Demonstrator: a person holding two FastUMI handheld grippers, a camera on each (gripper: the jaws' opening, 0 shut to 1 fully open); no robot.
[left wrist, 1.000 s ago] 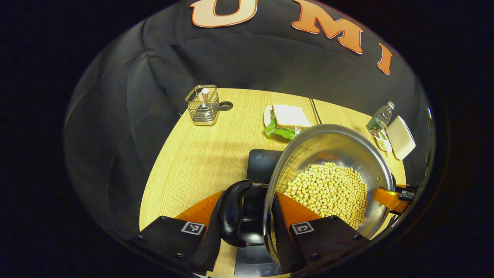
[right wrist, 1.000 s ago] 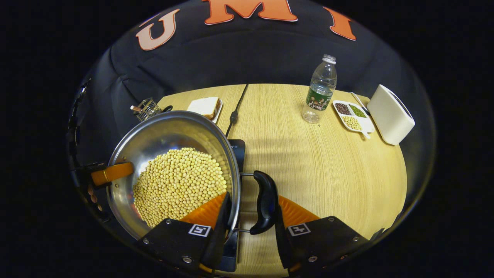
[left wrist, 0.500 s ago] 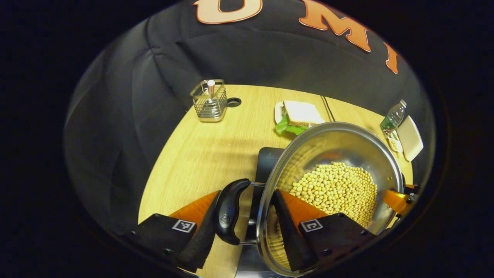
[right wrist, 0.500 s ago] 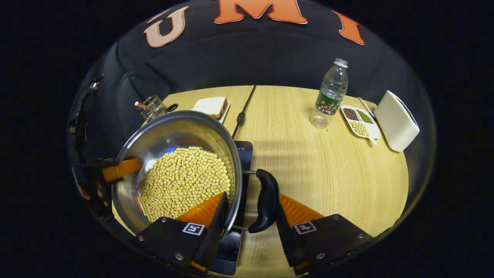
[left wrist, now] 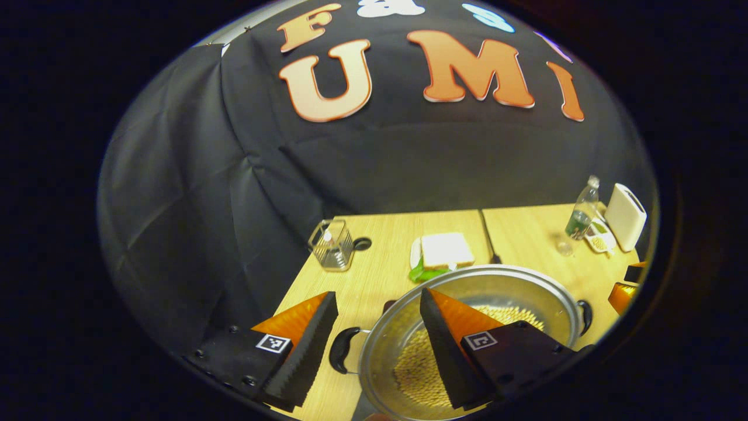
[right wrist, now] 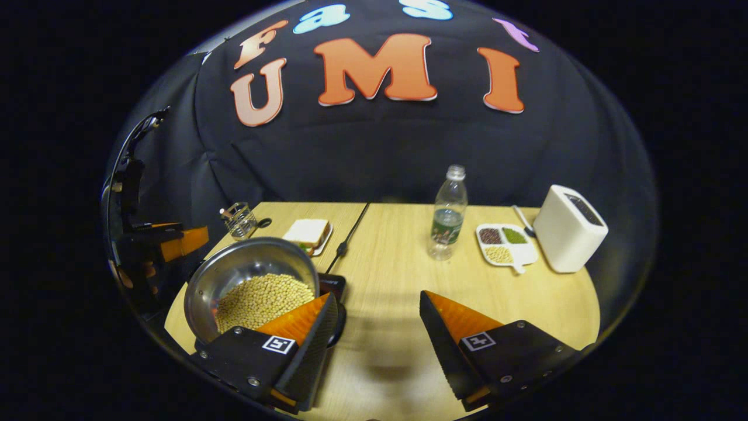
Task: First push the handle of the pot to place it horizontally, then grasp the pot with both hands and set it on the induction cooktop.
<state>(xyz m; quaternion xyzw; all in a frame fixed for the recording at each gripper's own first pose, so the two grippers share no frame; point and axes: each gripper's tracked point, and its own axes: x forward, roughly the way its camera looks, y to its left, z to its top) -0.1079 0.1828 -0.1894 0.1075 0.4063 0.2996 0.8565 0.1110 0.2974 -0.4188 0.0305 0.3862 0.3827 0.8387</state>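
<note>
Both grippers raised above the pot, fingers spread, holding nothing.

The left gripper [left wrist: 378, 345] hangs over the pot [left wrist: 467, 295], its black serrated, orange-backed fingers wide apart either side of the near rim, clear of the curved black handle [left wrist: 340, 356]. The right gripper [right wrist: 378, 342] hovers over bare wood-grain table [right wrist: 409, 269], fingers equally spread. The pot [right wrist: 245, 275], a round polished steel bowl shape filled with pale yellow soybeans [right wrist: 260, 298], sits on the flat black induction cooktop [right wrist: 332, 285]. Beyond stand a wire basket [left wrist: 333, 245], sandwich [left wrist: 446, 250], clear plastic bottle [right wrist: 447, 213] and boxy white toaster [right wrist: 570, 228].
</note>
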